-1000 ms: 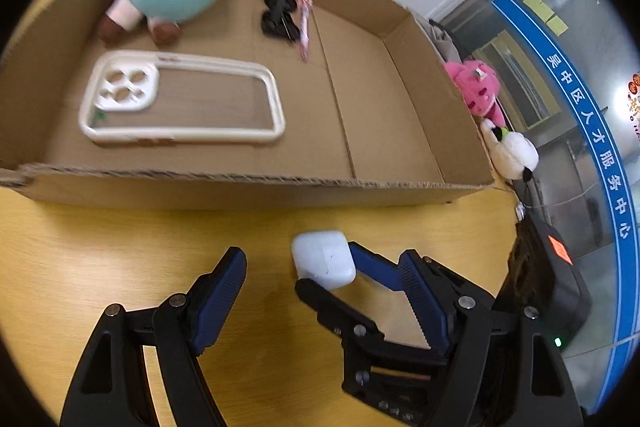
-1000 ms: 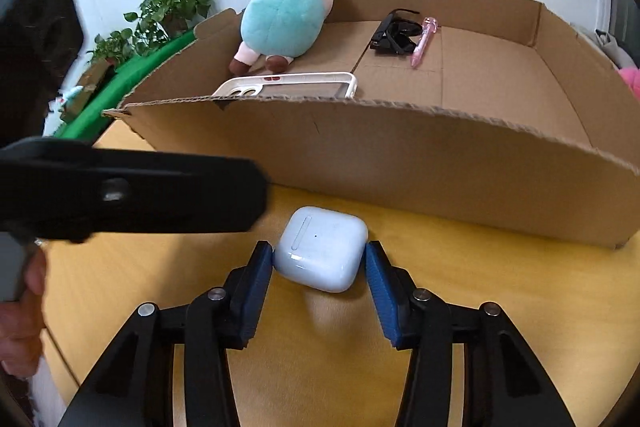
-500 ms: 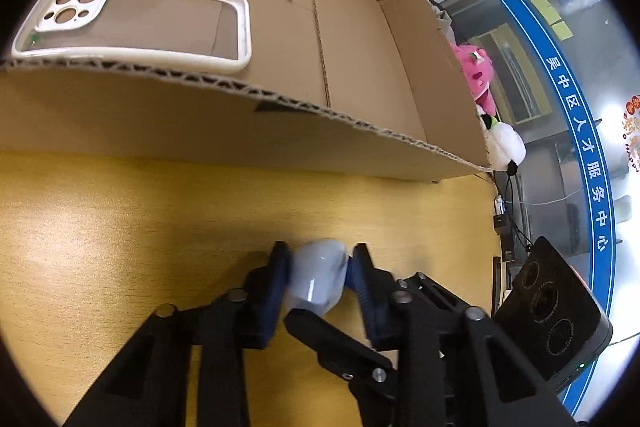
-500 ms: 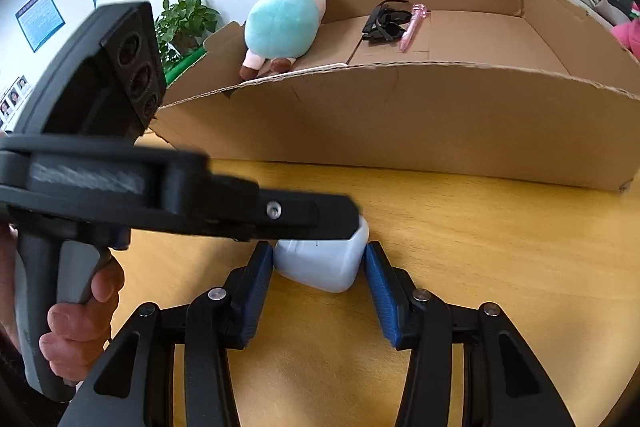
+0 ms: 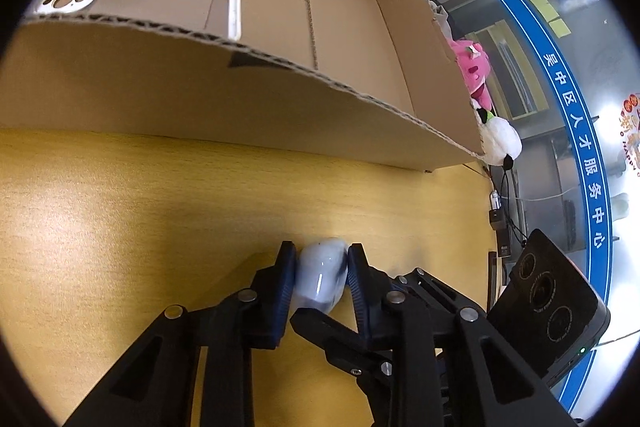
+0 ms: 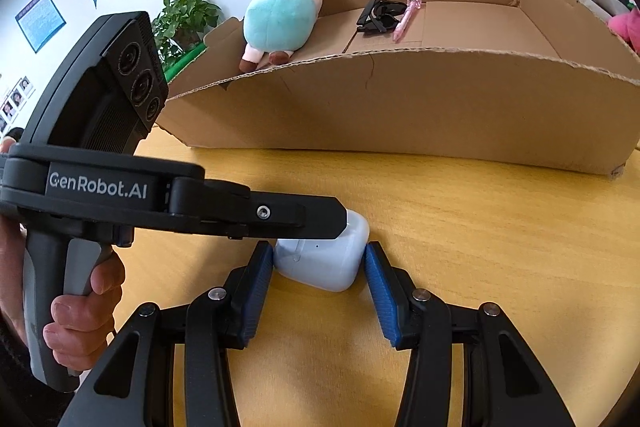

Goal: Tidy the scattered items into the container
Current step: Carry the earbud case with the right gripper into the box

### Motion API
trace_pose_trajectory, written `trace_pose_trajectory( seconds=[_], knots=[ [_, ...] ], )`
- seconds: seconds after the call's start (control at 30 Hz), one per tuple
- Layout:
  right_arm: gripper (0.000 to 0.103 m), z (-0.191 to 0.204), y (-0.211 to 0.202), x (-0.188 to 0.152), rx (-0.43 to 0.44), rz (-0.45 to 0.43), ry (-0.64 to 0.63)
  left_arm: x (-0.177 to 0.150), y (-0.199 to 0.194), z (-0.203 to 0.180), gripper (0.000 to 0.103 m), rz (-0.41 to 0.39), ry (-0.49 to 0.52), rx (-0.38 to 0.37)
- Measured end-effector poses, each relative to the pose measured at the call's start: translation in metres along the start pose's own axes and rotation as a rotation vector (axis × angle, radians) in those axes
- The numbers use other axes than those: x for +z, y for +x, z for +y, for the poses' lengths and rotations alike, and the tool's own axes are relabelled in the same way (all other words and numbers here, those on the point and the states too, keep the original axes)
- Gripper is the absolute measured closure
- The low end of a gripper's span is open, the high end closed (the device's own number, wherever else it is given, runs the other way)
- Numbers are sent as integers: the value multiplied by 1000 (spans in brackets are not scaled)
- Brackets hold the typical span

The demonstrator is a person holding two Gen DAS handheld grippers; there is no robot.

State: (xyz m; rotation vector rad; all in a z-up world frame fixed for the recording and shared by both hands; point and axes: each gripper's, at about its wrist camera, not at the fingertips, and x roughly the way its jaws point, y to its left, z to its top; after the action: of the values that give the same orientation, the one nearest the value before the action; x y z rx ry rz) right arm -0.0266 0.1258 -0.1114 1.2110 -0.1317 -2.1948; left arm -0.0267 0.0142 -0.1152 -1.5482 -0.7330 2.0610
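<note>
Down on the yellow desk (image 6: 480,227), just in front of the cardboard box (image 6: 400,107), the white earbud case (image 6: 324,263) sits pinched between the left gripper's (image 5: 321,259) blue fingers (image 5: 286,267). From the other side, the right gripper (image 6: 320,263) brackets the case, its fingers (image 6: 378,283) spread, with a slight gap on the right.

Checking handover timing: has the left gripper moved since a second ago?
Yes. The left gripper came in and shut on the earbud case, now lower against the cardboard box.
</note>
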Motion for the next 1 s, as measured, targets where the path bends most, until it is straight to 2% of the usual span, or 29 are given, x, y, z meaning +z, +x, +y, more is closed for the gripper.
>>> trace_pose_trajectory(
  seconds=[0.23,0.5,0.77,0.9,1.0],
  knots=[
    [54,10,-34,17,-22,-91,-35,7,-33,-37,80,-68,91,-5],
    [54,31,-84,69,-38,-202,-132,38,-86,-90,81,-176,226,-23],
    [54,48,-120,168,-78,-258,-263,111,-140,-143,81,-285,344,-22],
    [54,51,-117,216,-80,-227,-295,145,-151,-153,81,-300,371,23],
    [54,48,-102,247,-73,-182,-294,170,-150,-146,81,-290,357,44]
  ],
)
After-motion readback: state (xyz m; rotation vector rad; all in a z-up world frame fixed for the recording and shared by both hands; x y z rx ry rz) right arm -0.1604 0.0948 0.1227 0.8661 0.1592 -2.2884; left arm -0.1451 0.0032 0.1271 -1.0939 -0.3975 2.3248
